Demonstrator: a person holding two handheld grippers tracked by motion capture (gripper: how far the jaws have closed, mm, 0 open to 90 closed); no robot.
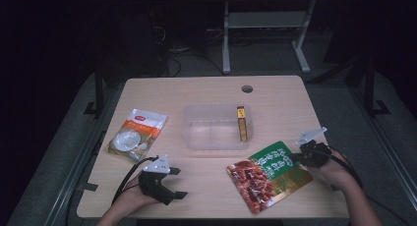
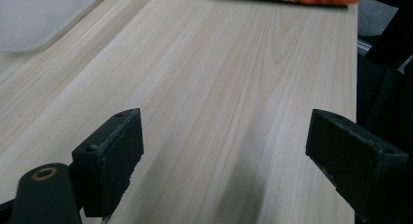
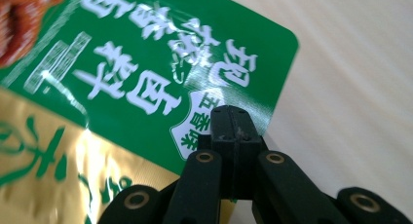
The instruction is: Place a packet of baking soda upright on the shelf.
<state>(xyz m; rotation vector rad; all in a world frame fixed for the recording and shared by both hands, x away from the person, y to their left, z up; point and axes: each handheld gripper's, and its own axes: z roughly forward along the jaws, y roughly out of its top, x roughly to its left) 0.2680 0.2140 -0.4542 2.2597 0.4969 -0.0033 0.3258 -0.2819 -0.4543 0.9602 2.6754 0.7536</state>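
Pinching the green edge of the pouch (image 1: 269, 174), the right gripper (image 1: 296, 158) has its jaws pressed together on the film; the right gripper view shows the black tips closed over the corner by the white label (image 3: 195, 129).

Pouch sits on the table (image 1: 206, 91) near the front right, just in front of the clear tub (image 1: 216, 127), apart from it. Whether it lies flat or is tipped up at the gripped end, cannot tell.

Handling, by my reading: flat laminated sachet, light to moderate, floppy across its face. Glossy film with glare streaks, so likely slick; a grip on the sealed border should hold better than one on the filled middle. Held by one corner it will probably sag and swing. Not fragile, though the seal could crease.

Looks: upper part green with white characters, a gold band along one side, lower part a photo of reddish-brown meat pieces. Rounded corners.

Left gripper (image 1: 178, 183) rests low at the front left of the table, jaws spread wide, nothing between them, bare wood ahead.

Also present: a yellow box (image 1: 241, 124) standing in the tub's right end; a white-and-orange packet (image 1: 136, 133) at the left.
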